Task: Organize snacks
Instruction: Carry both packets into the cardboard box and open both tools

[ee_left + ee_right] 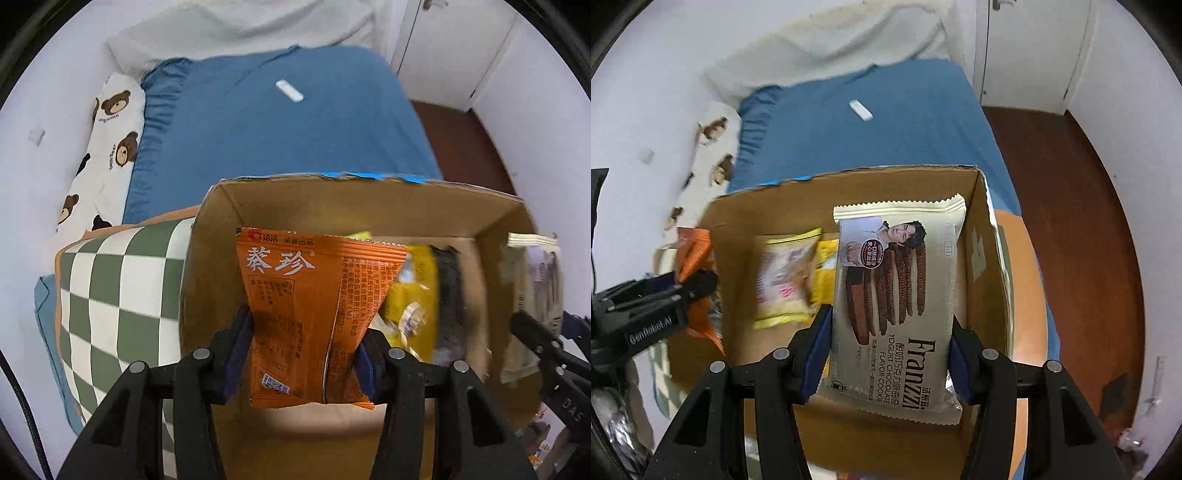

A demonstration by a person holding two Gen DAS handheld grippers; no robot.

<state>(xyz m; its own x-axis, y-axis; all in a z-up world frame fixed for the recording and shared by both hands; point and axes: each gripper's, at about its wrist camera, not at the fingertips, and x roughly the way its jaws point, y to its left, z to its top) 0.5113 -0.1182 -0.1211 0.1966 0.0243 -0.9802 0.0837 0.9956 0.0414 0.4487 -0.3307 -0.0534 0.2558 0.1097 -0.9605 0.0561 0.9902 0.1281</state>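
We hold both packets right above the open cardboard box (979, 229). Our left gripper (304, 354) pinches the orange packet (306, 314) and our right gripper (886, 354) pinches the cookie packet (897, 295), long sides pointing away from the fingers.

The left gripper (304, 339) points steeply down, its blue pads pinching an orange packet (303, 314) from both sides. The right gripper (886, 347), just to its right, also points down, clamped on a cream cookie packet (894, 306).

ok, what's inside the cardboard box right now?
Inside the cardboard box: a yellow packet and something dark. The held orange packet and cookie pack hide the rest.
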